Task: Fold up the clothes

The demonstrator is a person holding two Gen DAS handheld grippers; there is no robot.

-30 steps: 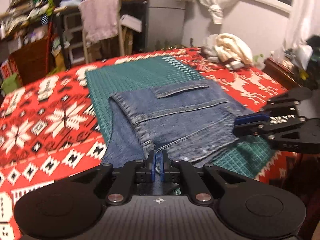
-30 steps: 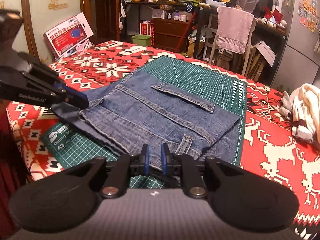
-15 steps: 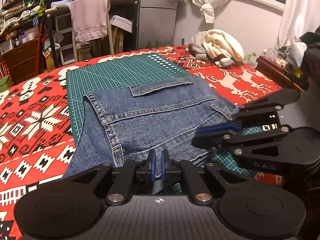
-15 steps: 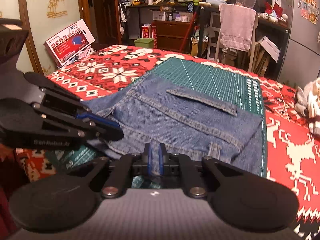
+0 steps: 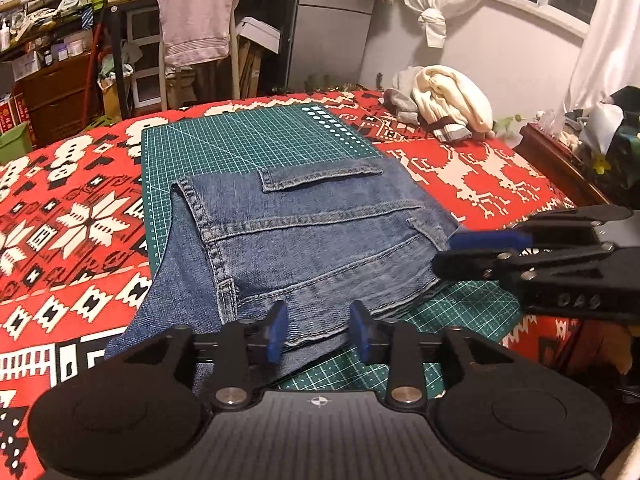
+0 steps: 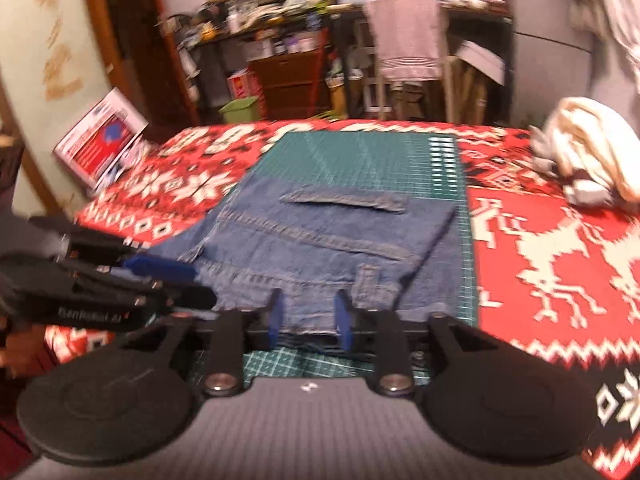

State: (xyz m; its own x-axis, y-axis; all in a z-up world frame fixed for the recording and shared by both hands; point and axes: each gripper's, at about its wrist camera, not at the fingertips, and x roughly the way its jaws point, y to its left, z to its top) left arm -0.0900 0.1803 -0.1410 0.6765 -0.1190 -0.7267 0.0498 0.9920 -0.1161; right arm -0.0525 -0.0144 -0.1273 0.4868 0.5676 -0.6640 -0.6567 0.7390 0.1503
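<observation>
Looking along the left gripper (image 5: 318, 334), we note its blue pads (image 5: 276, 334) stand well apart, nothing between them; the near hem of the folded jeans (image 5: 312, 240) lies just beyond and below the tips. The jeans rest on the green cutting mat (image 5: 240, 140), which sits on the red patterned cloth (image 5: 72, 208) — the denim's near-left corner spills off the mat onto the cloth. A loose denim strip lies flat across the far part of the garment.

From the right wrist view, somewhat blurred, we record the right gripper (image 6: 308, 318) likewise spread, jaws empty, poised over the jeans' (image 6: 320, 248) near edge. Whether the tips touch the fabric we cannot tell. Each gripper shows in the other's view, side-on: the right one (image 5: 476, 252) at the jeans' right edge, the left one (image 6: 176, 284) at their left edge.

A pile of cream and grey clothes (image 5: 444, 104) sits well apart on the cloth's far right — a pink towel (image 5: 196, 20) hangs over a chair behind the table.
</observation>
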